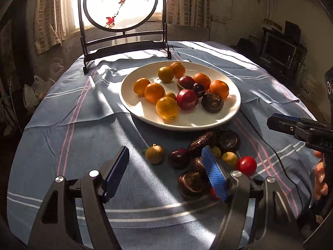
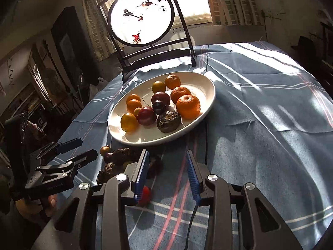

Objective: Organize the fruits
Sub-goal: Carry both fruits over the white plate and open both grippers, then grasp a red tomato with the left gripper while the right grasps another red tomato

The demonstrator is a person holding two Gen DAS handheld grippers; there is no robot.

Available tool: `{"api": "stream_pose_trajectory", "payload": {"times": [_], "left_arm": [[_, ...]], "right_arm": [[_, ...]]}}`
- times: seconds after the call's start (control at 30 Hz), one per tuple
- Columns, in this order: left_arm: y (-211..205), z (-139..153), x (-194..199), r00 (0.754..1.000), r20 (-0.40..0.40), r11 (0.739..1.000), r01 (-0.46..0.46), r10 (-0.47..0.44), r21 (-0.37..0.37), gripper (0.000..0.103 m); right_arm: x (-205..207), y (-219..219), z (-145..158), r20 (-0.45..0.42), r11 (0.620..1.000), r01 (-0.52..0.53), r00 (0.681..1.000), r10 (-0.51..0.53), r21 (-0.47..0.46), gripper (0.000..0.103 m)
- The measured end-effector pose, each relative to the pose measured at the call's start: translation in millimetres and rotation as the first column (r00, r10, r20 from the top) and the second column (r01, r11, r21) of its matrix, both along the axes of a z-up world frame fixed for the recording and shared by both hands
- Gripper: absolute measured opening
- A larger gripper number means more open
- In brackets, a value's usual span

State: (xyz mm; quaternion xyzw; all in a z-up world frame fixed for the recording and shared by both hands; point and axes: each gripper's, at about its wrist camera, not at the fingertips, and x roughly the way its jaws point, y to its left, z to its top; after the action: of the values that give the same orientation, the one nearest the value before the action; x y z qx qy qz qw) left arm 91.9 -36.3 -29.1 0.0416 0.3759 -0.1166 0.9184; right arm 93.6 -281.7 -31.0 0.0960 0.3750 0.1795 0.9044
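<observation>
A white plate (image 1: 233,112) (image 2: 206,83) holds several oranges, plums and a dark passion fruit (image 1: 212,103). In front of it, loose on the cloth, lie a small brown fruit (image 1: 155,153), a dark plum (image 1: 179,158), dark passion fruits (image 1: 192,184), small yellow fruits (image 1: 229,158) and a red fruit (image 1: 246,165) (image 2: 146,194). My left gripper (image 1: 166,162) is open and empty above the loose fruits; it also shows in the right wrist view (image 2: 82,148). My right gripper (image 2: 167,164) is open and empty beside the pile; one of its fingers (image 1: 278,123) shows in the left wrist view.
A round bird-painting screen on a dark stand (image 1: 122,6) (image 2: 143,14) stands behind the plate. The blue striped cloth (image 1: 83,125) covers the table. A black cable (image 2: 192,214) runs over the cloth under my right gripper. Furniture lies beyond the table edges.
</observation>
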Motion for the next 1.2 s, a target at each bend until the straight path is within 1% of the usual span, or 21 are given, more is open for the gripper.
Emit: {"api": "stream_pose_trajectory", "payload": {"times": [0.13,0.27,0.43,0.63,0.7,0.77,0.8,0.93,1.0,1.1,1.2], "left_arm": [[-4,-17,-23,1.000,-0.026,1.000,0.006,-0.006,0.003,0.070],[-14,-30,-33,0.999,-0.041,1.000,0.022,-0.021,0.022,0.070],[-22,-31,-33,0.999,-0.037,1.000,0.025,-0.025,0.015,0.070],[-29,-24,-45,0.999,-0.008,0.999,0.043,-0.043,0.016,0.069],[-26,-23,-47,0.999,-0.005,0.999,0.033,-0.033,0.011,0.065],[-23,-23,-46,0.999,-0.030,0.999,0.042,-0.042,-0.018,0.049],[-23,-24,-45,0.998,-0.044,0.998,0.050,-0.051,-0.031,0.046],[-39,-26,-47,0.995,-0.047,0.996,0.088,-0.090,-0.032,0.044],[-49,-28,-45,0.993,-0.048,0.994,0.104,-0.104,-0.018,0.042],[-58,-33,-34,0.994,-0.051,0.996,0.094,-0.094,0.007,0.042],[-61,-39,-21,0.992,-0.097,0.997,0.077,-0.077,-0.006,0.039]], "right_arm": [[-20,-2,-10,-0.014,1.000,-0.002,1.000,0.003,0.012,0.037],[-34,-1,-16,-0.024,1.000,-0.011,1.000,0.011,0.008,0.037],[-42,-1,-20,-0.025,1.000,-0.012,1.000,0.012,0.003,0.037],[-45,-5,-22,-0.027,1.000,-0.022,0.999,0.023,0.019,0.037],[-46,-5,-23,-0.024,0.999,-0.026,0.999,0.027,0.023,0.037],[-46,-5,-24,-0.026,0.999,-0.030,0.999,0.031,0.029,0.037],[-46,-5,-26,-0.030,0.999,-0.031,0.999,0.032,0.031,0.037],[-44,-4,-31,-0.045,0.999,-0.027,0.999,0.029,0.043,0.037],[-45,-4,-31,-0.045,0.999,-0.030,0.998,0.032,0.046,0.037],[-47,-2,-30,-0.039,0.999,-0.036,0.999,0.038,0.041,0.037],[-48,-1,-28,-0.035,0.999,-0.042,0.998,0.043,0.032,0.037]]}}
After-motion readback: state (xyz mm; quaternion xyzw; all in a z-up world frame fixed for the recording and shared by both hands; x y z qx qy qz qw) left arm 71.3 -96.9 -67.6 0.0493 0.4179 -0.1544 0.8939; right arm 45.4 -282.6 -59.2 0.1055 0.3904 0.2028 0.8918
